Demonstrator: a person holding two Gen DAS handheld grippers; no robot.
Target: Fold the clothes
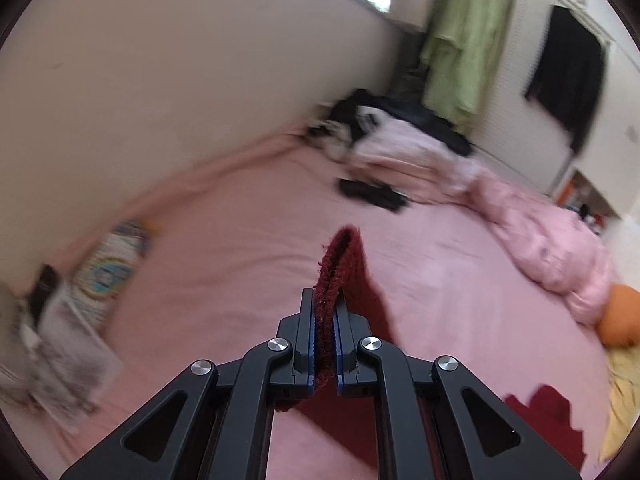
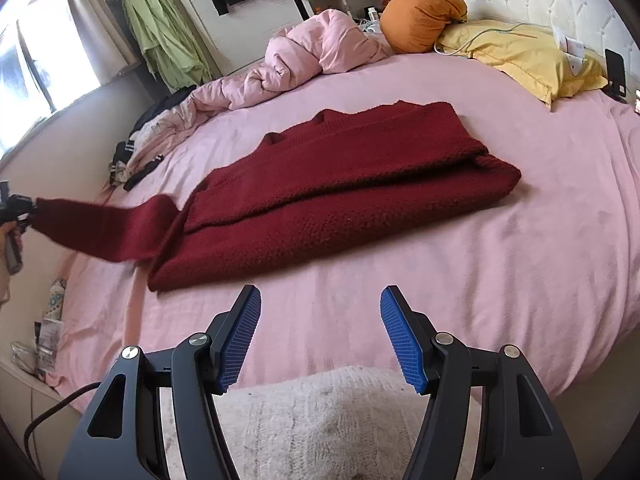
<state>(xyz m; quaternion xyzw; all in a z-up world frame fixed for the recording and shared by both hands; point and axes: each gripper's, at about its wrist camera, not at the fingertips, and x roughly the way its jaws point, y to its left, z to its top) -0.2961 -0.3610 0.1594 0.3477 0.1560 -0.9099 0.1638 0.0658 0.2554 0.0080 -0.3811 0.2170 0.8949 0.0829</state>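
A dark red knitted sweater (image 2: 340, 184) lies partly folded across the pink bed sheet (image 2: 520, 280). One sleeve (image 2: 104, 224) is stretched out to the left, lifted off the bed. My left gripper (image 1: 325, 304) is shut on the cuff of that sleeve (image 1: 340, 256), which sticks out past its fingertips; the same gripper (image 2: 16, 206) shows at the far left of the right wrist view, held by a hand. My right gripper (image 2: 320, 300) hovers open over the near edge of the bed, in front of the sweater, with nothing between its blue pads (image 2: 240, 340).
A rumpled pink duvet (image 2: 312, 52), an orange cushion (image 2: 420, 16) and a yellow pillow (image 2: 520, 52) lie at the far side. Dark clothes (image 2: 136, 168) are heaped at the left. A white fluffy cloth (image 2: 320, 420) lies below my right gripper. A wall (image 1: 180, 80) borders the bed.
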